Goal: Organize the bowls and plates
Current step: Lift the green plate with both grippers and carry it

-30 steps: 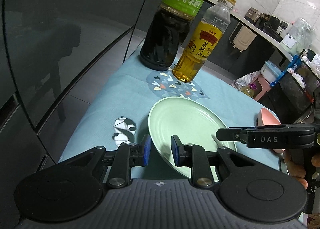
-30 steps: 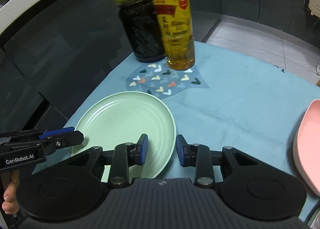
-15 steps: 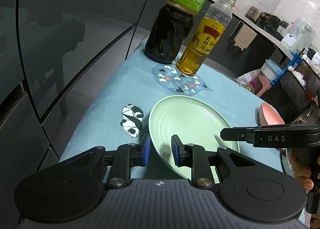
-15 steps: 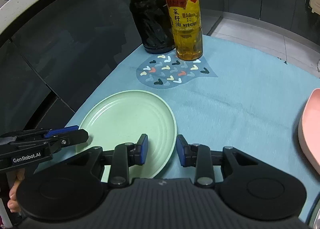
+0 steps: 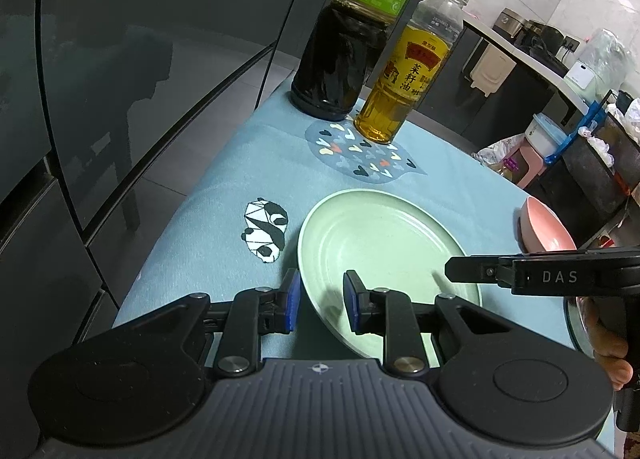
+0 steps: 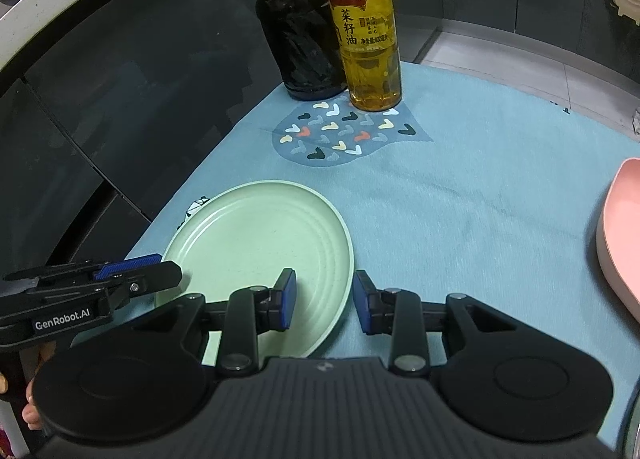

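Observation:
A pale green plate [image 5: 384,243] [image 6: 256,235] lies on the blue tablecloth [image 5: 224,219]. My left gripper [image 5: 320,301] is open, its blue pads straddling the plate's near left rim without pressing on it. On the opposite side, my right gripper [image 6: 324,301] is open as well, with the plate's near right rim in the gap between its pads. Each gripper shows in the other's view: the right gripper [image 5: 452,271] reaches in over the plate's right part, the left gripper [image 6: 172,275] over its left edge. A pink bowl [image 5: 544,227] [image 6: 620,235] stands to the right of the plate.
A dark vinegar bottle [image 5: 340,59] [image 6: 296,39] and a yellow oil bottle [image 5: 404,83] [image 6: 368,47] stand at the far end of the cloth. Dark cabinet fronts [image 5: 120,59] run close along the left. The table's left edge is near the plate.
Both views have drawn back a little from the bottles, and the gap between the plate and the heart patch has widened. Both pairs of pads stand slightly wider apart.

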### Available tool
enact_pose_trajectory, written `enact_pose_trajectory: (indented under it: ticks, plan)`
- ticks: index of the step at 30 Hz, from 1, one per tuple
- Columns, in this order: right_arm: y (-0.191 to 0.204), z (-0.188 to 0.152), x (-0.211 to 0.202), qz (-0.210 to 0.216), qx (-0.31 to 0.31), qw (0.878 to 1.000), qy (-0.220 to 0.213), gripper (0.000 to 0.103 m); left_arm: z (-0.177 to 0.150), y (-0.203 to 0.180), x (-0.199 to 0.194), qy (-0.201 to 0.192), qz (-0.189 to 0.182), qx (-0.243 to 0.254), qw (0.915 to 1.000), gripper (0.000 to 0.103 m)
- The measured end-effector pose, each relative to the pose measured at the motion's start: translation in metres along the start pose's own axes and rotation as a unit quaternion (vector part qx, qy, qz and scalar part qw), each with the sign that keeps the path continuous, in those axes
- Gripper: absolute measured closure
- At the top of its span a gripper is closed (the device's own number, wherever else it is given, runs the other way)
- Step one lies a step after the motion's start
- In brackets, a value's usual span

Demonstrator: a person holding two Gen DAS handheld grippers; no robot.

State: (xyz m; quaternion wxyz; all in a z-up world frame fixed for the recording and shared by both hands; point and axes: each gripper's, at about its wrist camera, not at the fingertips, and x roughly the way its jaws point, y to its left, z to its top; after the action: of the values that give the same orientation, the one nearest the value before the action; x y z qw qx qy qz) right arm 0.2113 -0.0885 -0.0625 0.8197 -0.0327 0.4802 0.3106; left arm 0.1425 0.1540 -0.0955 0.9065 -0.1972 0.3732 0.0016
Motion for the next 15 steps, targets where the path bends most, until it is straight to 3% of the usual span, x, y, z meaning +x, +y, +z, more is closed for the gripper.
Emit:
enact_pose_trajectory:
  ticks: [8, 15]
  plan:
    - [-0.002, -0.003, 0.0, 0.002, 0.005, 1.0, -0.002, 0.086, -0.003, 0.002, 0.0, 0.009, 0.006, -0.003, 0.9999, 0.08]
    - [-0.007, -0.008, -0.008, 0.002, 0.015, 1.0, -0.011, 0.086, -0.003, 0.002, -0.016, -0.011, 0.018, -0.005, 0.9998, 0.079]
